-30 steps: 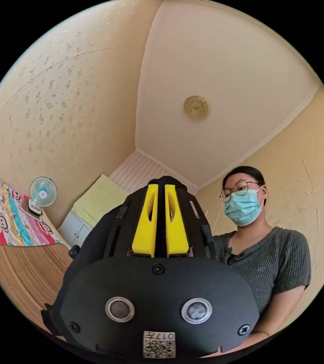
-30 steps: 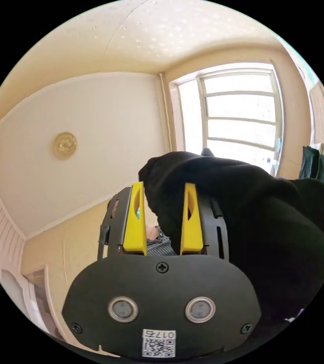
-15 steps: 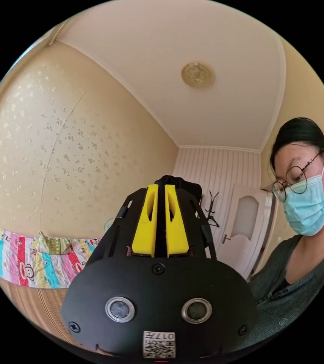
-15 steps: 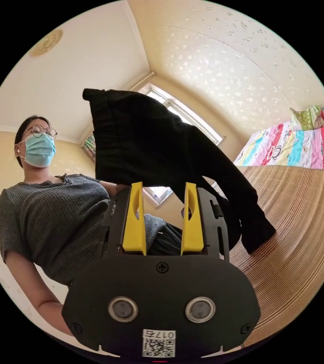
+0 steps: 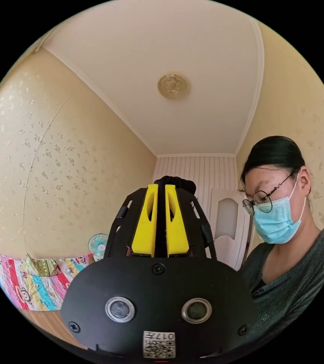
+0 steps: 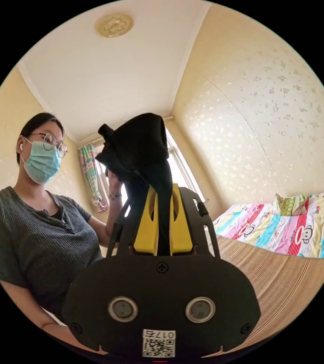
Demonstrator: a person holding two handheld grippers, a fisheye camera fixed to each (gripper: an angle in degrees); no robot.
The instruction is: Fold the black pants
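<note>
Black pants (image 6: 143, 148): held aloft, pinched in the closed left gripper (image 5: 161, 189) and closed right gripper (image 6: 163, 189).

fan (image 5: 98, 245) | quilt (image 6: 283, 231) | door (image 5: 228, 227) | window (image 6: 179, 167) | curtain (image 6: 91, 178)

Left gripper view: the black pants (image 5: 175, 182) are peeking out as a small bunch above the left gripper (image 5: 161, 189); the gripper body is hiding the rest. The fan (image 5: 98, 245) is sitting partly behind the gripper. Right gripper view: the right gripper (image 6: 163, 189) is covering the lower part of the pants (image 6: 143, 146). The picture's edge is cutting off the bedspread (image 6: 283, 231) and the person's arm (image 6: 29, 307).
</note>
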